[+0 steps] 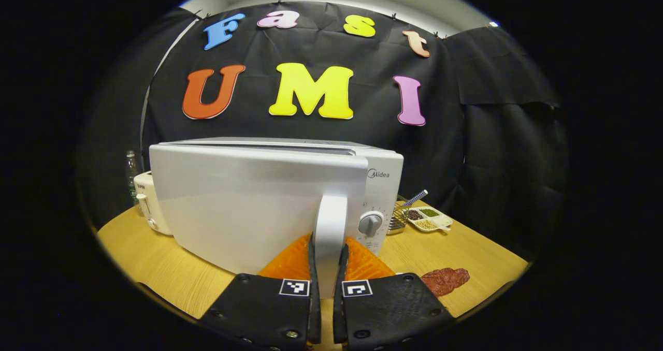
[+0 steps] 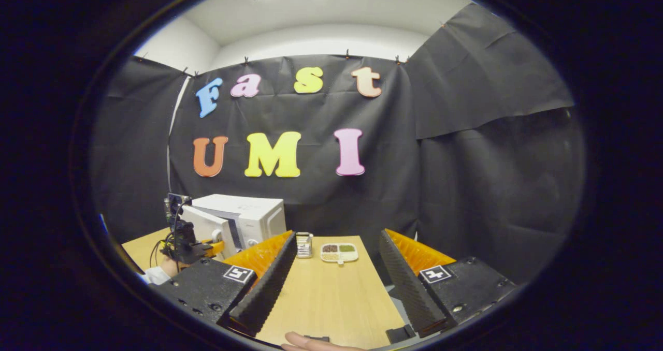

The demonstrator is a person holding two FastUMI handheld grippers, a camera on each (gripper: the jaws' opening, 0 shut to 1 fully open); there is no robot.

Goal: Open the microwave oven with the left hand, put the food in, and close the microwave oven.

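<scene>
Midea microwave [image 1: 269,201] — left claw [image 1: 326,268] clamps its door handle [image 1: 330,237]; right claw [image 2: 336,283] spread wide.

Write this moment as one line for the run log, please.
stage: opening door | left gripper: shut on door handle | microwave door: ajar | right gripper: open, holds nothing | food: on table

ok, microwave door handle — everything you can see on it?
The door handle is a white, glossy, plastic-looking vertical bar on the right edge of the microwave door, beside the control panel's grey knob. It stands upright, and its lower end runs down between the left gripper fingers, which close on it from both sides. The door is swung partly open, angled out from the microwave body. The right gripper view shows the same oven far off, too small for handle detail.
</scene>
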